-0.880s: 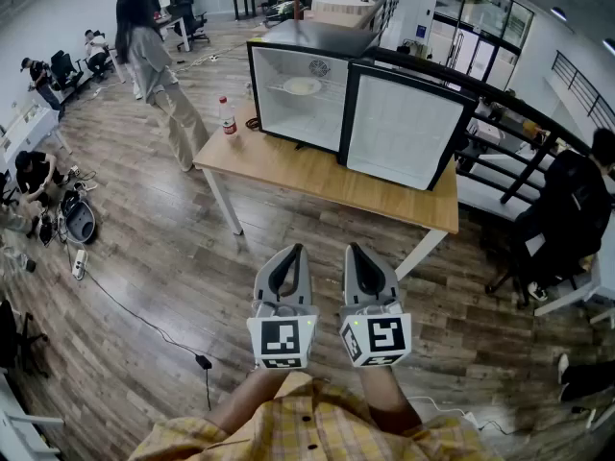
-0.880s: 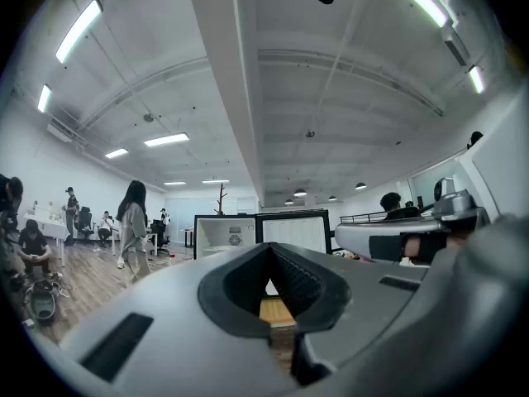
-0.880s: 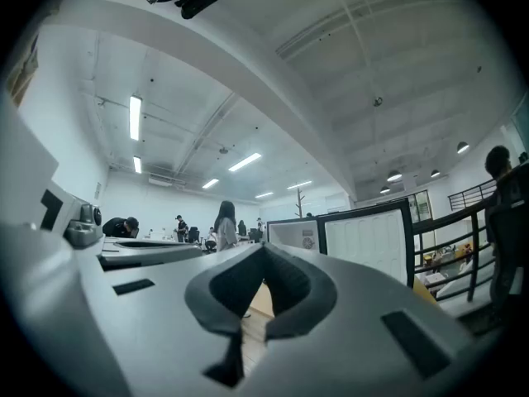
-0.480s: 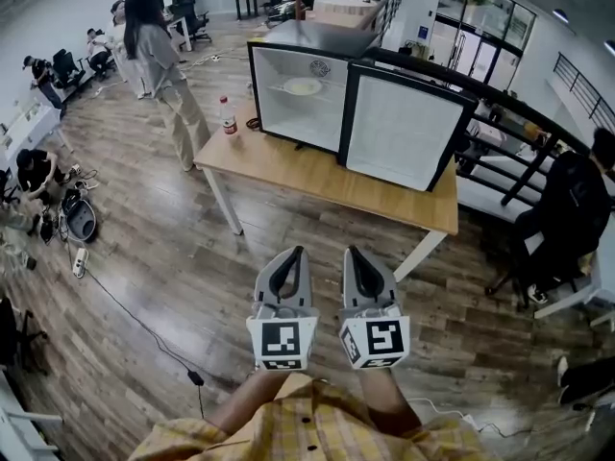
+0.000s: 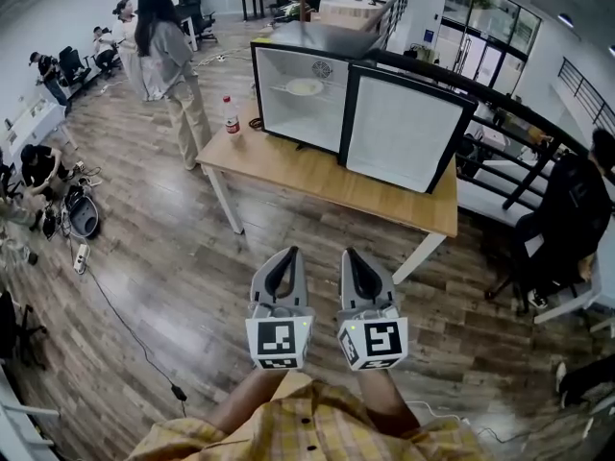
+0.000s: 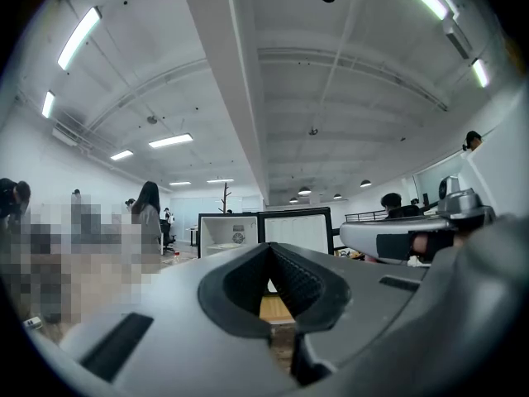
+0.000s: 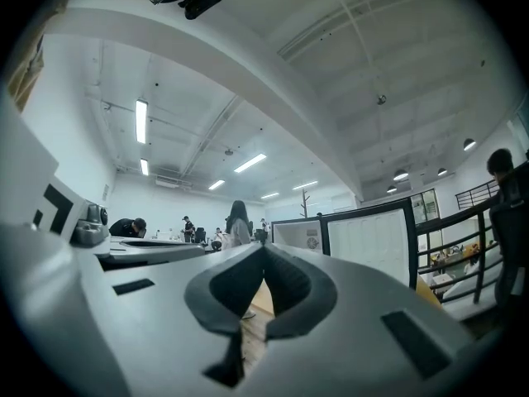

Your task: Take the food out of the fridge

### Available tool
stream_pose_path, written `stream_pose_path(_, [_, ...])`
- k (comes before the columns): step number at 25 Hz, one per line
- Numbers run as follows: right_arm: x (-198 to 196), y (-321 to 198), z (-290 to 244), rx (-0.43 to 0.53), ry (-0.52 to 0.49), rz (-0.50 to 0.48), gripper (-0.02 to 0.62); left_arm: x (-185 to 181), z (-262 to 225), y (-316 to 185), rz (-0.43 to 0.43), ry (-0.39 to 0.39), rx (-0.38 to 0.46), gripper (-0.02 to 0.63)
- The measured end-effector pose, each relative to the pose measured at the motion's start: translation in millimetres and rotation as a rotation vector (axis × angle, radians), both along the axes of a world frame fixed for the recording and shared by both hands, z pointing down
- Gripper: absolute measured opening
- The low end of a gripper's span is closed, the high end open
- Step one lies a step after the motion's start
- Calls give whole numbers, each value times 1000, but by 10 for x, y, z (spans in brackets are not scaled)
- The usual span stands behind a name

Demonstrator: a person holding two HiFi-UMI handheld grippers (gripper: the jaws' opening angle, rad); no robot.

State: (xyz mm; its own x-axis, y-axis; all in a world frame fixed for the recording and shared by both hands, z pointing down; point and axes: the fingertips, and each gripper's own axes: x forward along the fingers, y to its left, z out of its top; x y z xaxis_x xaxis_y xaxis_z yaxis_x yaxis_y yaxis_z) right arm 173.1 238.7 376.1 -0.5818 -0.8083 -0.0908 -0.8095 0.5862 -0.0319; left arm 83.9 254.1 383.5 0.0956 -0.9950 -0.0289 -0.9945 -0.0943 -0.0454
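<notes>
**Both grippers clenched and empty, well short of the fridge**

We hold the left gripper and right gripper side by side, jaws pressed together on nothing. Beyond them, the wooden table bears the open fridge. Only the head view shows the plate of food on its shelf.

Big open-plan office. Wood-plank floor thruout, w/ a thin black cable trailing across it at my left. Ahead of me, a light wood table on white legs. Behind it & to the right, a black railing; past that, glass windows. White walls at left, w/ office chairs near them. One person stands left of the table. White ceiling, long strip lights.
</notes>
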Motion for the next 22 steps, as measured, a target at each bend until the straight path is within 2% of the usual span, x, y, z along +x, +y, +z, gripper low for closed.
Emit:
stream_pose_path(7, [2, -351, -22, 7, 7, 23, 8, -3, -53, -427, 22, -1, 17, 8])
stream_pose_path(22, [-303, -1350, 147, -25, 7, 43, 6, -388, 80, -1420, 20, 6, -5, 8])
